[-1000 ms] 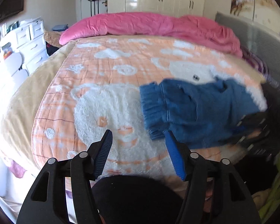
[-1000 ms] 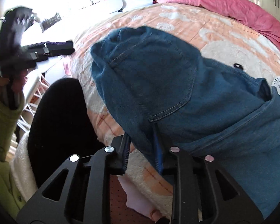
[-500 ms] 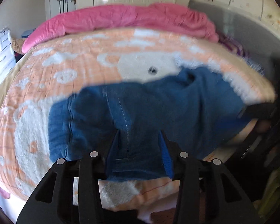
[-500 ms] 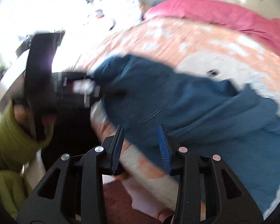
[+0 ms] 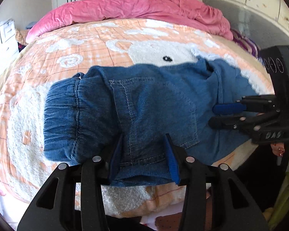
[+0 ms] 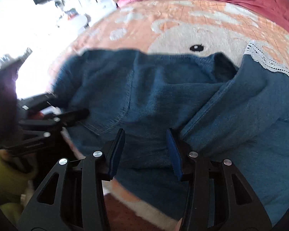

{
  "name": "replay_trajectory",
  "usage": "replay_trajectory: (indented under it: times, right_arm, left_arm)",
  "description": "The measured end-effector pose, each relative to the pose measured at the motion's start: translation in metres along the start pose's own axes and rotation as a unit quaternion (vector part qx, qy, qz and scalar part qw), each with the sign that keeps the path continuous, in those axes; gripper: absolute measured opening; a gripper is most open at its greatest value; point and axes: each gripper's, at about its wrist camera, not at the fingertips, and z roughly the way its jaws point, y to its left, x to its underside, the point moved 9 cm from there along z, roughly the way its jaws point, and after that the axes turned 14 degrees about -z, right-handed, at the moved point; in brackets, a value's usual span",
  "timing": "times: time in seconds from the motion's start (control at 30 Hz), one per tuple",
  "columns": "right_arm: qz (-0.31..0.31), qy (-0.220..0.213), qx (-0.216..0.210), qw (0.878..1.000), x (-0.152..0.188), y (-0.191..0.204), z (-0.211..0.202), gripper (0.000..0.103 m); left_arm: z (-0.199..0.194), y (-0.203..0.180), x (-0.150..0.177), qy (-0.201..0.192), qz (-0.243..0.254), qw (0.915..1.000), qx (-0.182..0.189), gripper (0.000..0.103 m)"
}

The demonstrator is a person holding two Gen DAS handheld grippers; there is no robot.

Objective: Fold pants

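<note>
Blue pants [image 5: 144,104] bunched mid-frame on orange blanket [image 5: 90,44]. Left gripper [image 5: 143,154] clamped on near denim edge, lower centre. Right gripper [image 6: 144,150] opening, denim between pads, not pressed.

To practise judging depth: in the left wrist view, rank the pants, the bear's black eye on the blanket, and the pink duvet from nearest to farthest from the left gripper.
1. Pants: between the fingers of the left gripper, on the blanket's near edge.
2. Bear's black eye: mid-bed, beyond the pants.
3. Pink duvet: heaped along the far side.
</note>
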Motion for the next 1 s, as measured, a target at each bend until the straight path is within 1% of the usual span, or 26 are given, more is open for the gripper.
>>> replay_trajectory:
  times: [0.03, 0.07, 0.1, 0.13, 0.17, 0.2, 0.23, 0.27, 0.33, 0.37, 0.43, 0.5, 0.57, 0.63, 0.7, 0.73, 0.8, 0.87, 0.9, 1.0]
  right_arm:
    - [0.011, -0.022, -0.006, 1.000, -0.005, -0.004, -0.015, 0.037]
    - [0.016, -0.044, 0.000, 0.999, -0.010, -0.012, -0.033, 0.039]
    - [0.017, -0.055, 0.015, 0.998, -0.014, -0.022, -0.045, 0.043]
    - [0.019, -0.062, 0.036, 0.997, -0.017, -0.033, -0.056, 0.046]
    - [0.023, -0.066, 0.056, 0.996, -0.021, -0.045, -0.066, 0.048]
    - [0.028, -0.067, 0.077, 0.994, -0.024, -0.059, -0.075, 0.048]
    - [0.034, -0.064, 0.098, 0.993, -0.027, -0.073, -0.081, 0.049]
    - [0.038, -0.059, 0.109, 0.992, -0.027, -0.083, -0.084, 0.050]
    - [0.045, -0.049, 0.129, 0.989, -0.032, -0.105, -0.085, 0.051]
    - [0.046, -0.044, 0.134, 0.989, -0.032, -0.115, -0.084, 0.054]
    - [0.056, -0.029, 0.153, 0.986, -0.034, -0.133, -0.081, 0.054]
    - [0.063, -0.019, 0.156, 0.986, -0.033, -0.146, -0.075, 0.057]
    - [0.069, -0.010, 0.159, 0.985, -0.037, -0.158, -0.067, 0.060]
    - [0.075, -0.005, 0.160, 0.984, -0.041, -0.166, -0.062, 0.062]
    - [0.082, 0.000, 0.157, 0.984, -0.044, -0.172, -0.059, 0.064]
    - [0.087, 0.004, 0.157, 0.984, -0.046, -0.175, -0.057, 0.064]
    - [0.089, 0.007, 0.154, 0.984, -0.050, -0.179, -0.051, 0.064]
    - [0.090, 0.016, 0.160, 0.983, -0.055, -0.185, -0.045, 0.064]
    - [0.091, 0.021, 0.164, 0.982, -0.058, -0.189, -0.040, 0.064]
    - [0.100, 0.033, 0.166, 0.980, -0.067, -0.198, -0.024, 0.064]
  left_arm:
    - [-0.008, -0.001, -0.003, -0.005, -0.007, 0.9999, 0.007, 0.042]
    - [-0.019, -0.003, -0.007, -0.016, -0.009, 0.9998, 0.010, 0.042]
    - [-0.028, -0.006, -0.011, -0.028, -0.004, 0.9996, 0.010, 0.042]
    - [-0.038, -0.012, -0.016, -0.039, 0.005, 0.9992, 0.009, 0.043]
    - [-0.047, -0.019, -0.022, -0.050, 0.015, 0.9986, 0.012, 0.048]
    - [-0.051, -0.027, -0.025, -0.054, 0.022, 0.9982, 0.016, 0.054]
    - [-0.054, -0.036, -0.028, -0.057, 0.029, 0.9977, 0.022, 0.056]
    - [-0.054, -0.045, -0.031, -0.056, 0.036, 0.9973, 0.030, 0.056]
    - [-0.047, -0.070, -0.033, -0.044, 0.050, 0.9966, 0.049, 0.056]
    - [-0.041, -0.082, -0.033, -0.036, 0.060, 0.9960, 0.055, 0.056]
    - [-0.024, -0.109, -0.030, -0.017, 0.079, 0.9934, 0.081, 0.056]
    - [-0.001, -0.130, -0.024, 0.014, 0.085, 0.9902, 0.110, 0.056]
    - [0.027, -0.144, -0.023, 0.048, 0.077, 0.9885, 0.121, 0.056]
    - [0.049, -0.149, -0.023, 0.071, 0.071, 0.9880, 0.117, 0.053]
    - [0.065, -0.154, -0.024, 0.080, 0.062, 0.9878, 0.118, 0.036]
    - [0.070, -0.155, -0.025, 0.082, 0.056, 0.9878, 0.120, 0.034]
    - [0.080, -0.155, -0.023, 0.086, 0.041, 0.9876, 0.125, 0.017]
    - [0.083, -0.155, -0.021, 0.085, 0.032, 0.9868, 0.134, 0.008]
    - [0.084, -0.157, -0.018, 0.082, 0.033, 0.9858, 0.143, 0.008]
    - [0.078, -0.168, -0.012, 0.069, 0.056, 0.9820, 0.166, 0.006]
